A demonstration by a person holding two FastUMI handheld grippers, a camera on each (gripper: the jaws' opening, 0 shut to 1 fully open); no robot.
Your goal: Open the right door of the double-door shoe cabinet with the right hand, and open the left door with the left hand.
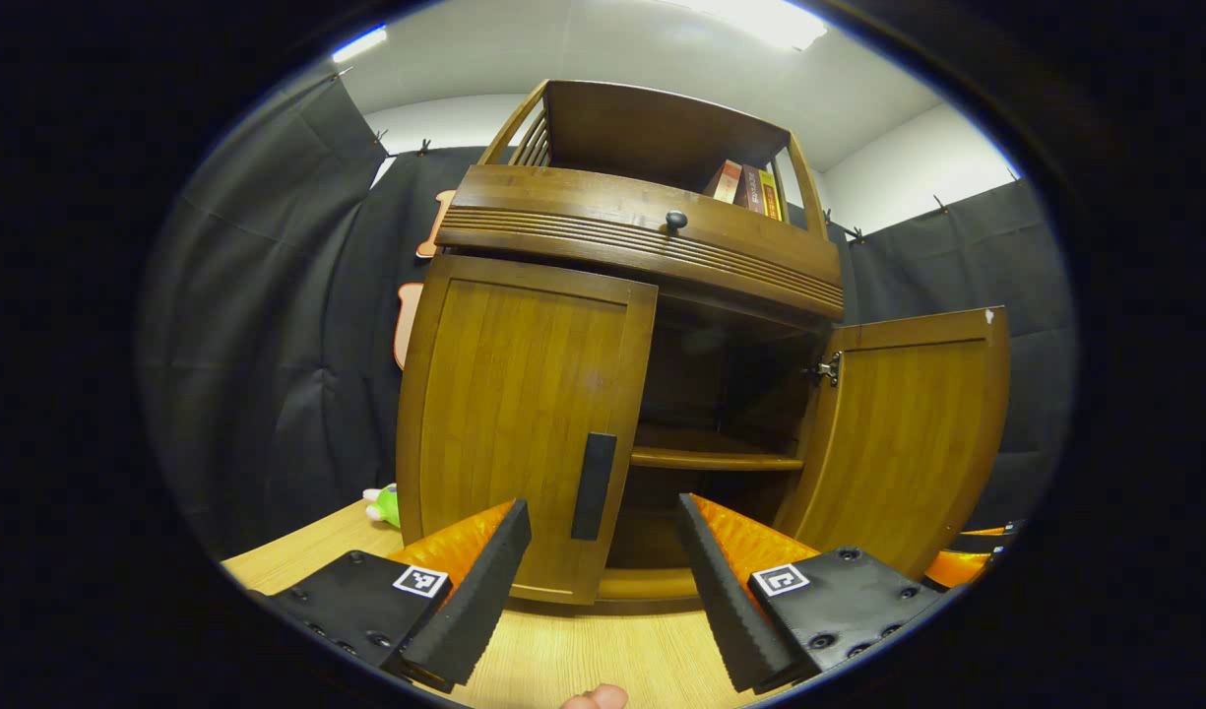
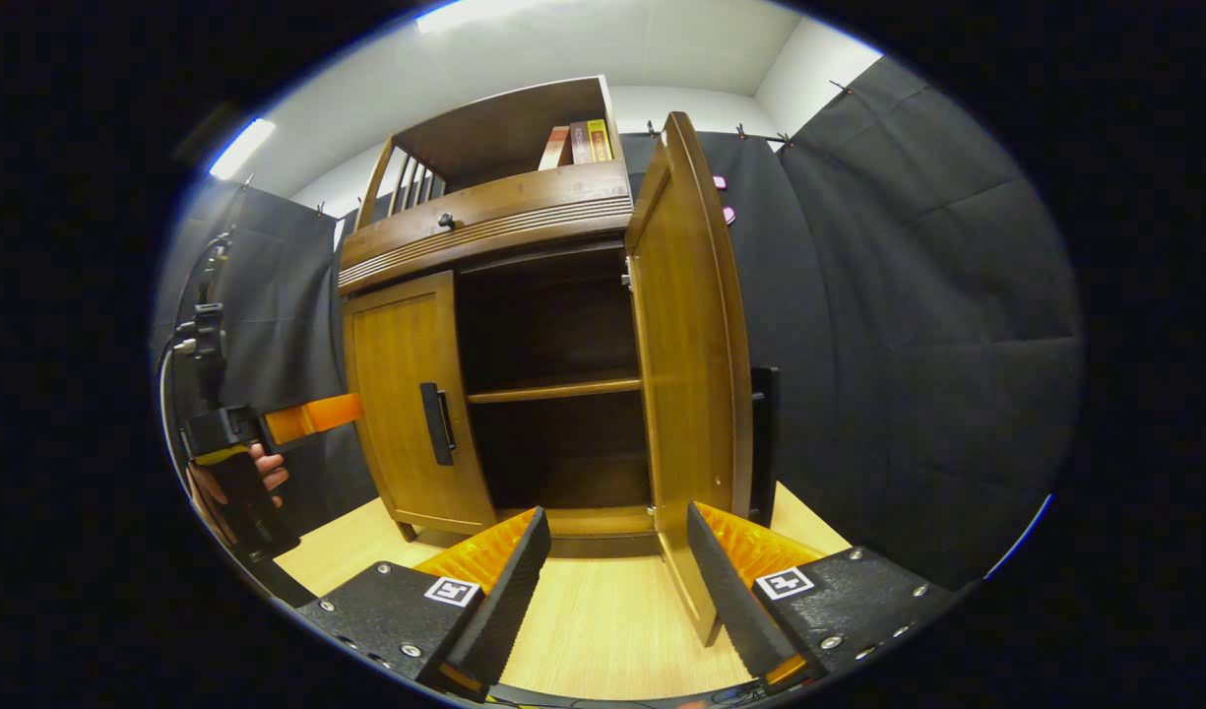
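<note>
On the light wooden floor [image 1: 563, 660] the brown wooden double-door shoe cabinet [image 1: 622, 226] is seen standing against the black cloth wall [image 2: 908, 295]. Its right door [image 2: 686, 364] is swung wide open, exposing a dark interior with one wooden shelf [image 2: 553, 390]; its left door [image 1: 519, 414], with a black vertical handle [image 1: 594, 485], is closed. The left gripper [image 1: 603, 581] is held spread just in front of that handle, nothing being pinched. The right gripper [image 2: 617, 581] is spread too, low by the open door's bottom edge, apart from it. Books [image 1: 745, 187] are stored on the top shelf. A round black knob [image 1: 675, 220] is fitted on the drawer.
</note>
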